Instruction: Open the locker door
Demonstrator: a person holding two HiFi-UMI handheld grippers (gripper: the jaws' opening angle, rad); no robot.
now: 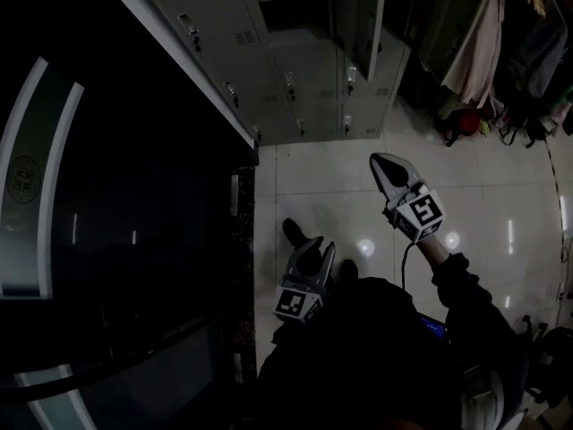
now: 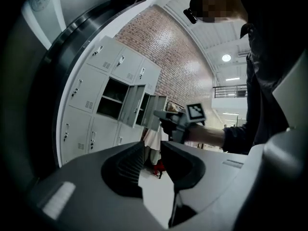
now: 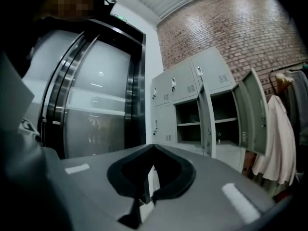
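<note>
A: Far side, lockers (image 1: 304, 79): two doors (image 3: 252, 112) stand open, the rest shut. Step?
B: We can't settle it: finished, or another door to come. Left gripper (image 2: 151, 146) fingers narrowly apart, right gripper (image 3: 153, 149) fingers together, both empty.

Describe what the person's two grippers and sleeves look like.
Both the left gripper and right gripper are pale grey shells tapering to dark-lined jaws. Each carries a white cube with black square markers. The person wears a dark long sleeve.

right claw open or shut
Shut: the right claw has its tips together in the right gripper view, with nothing between them.
</note>
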